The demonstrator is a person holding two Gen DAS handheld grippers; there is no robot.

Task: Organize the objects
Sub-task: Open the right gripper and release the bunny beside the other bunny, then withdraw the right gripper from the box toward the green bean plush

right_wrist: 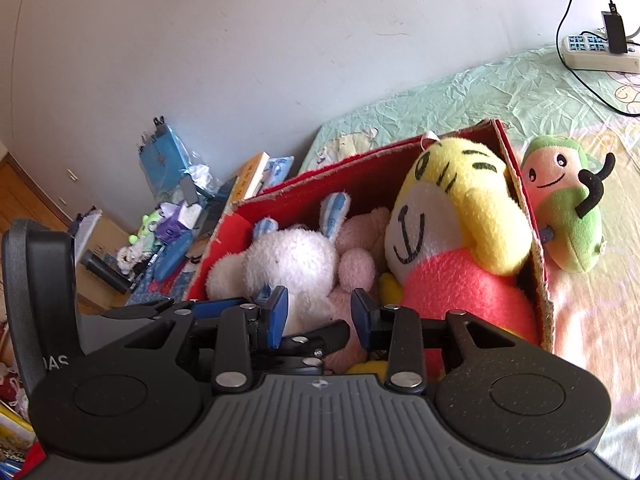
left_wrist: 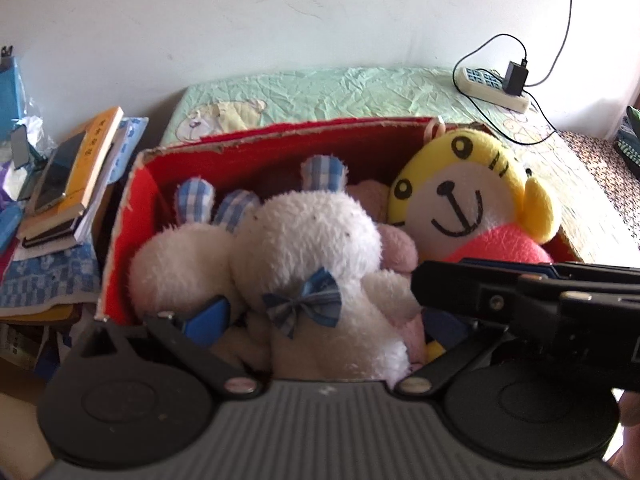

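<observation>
A red cardboard box [left_wrist: 132, 208] [right_wrist: 224, 236] on the bed holds a white plush rabbit [left_wrist: 304, 240] [right_wrist: 292, 260] with a blue bow, a pink plush [left_wrist: 400, 240] [right_wrist: 356, 240] behind it, and a yellow-headed tiger plush [left_wrist: 472, 196] [right_wrist: 452, 216] with a red body. My left gripper [left_wrist: 328, 320] is open, its fingers on either side of the rabbit's body. My right gripper [right_wrist: 320, 312] is open and empty just above the box's near edge; it crosses the left wrist view [left_wrist: 520, 300] at the right. A green and peach plush [right_wrist: 568, 208] lies on the bed outside the box's right wall.
The bed has a green sheet [left_wrist: 340, 88]. A power strip with a plugged charger and cables [left_wrist: 496, 84] [right_wrist: 596, 52] lies at its far right. Stacked books with a phone on top [left_wrist: 68, 184] and cluttered boxes [right_wrist: 160, 216] stand left of the box. A white wall is behind.
</observation>
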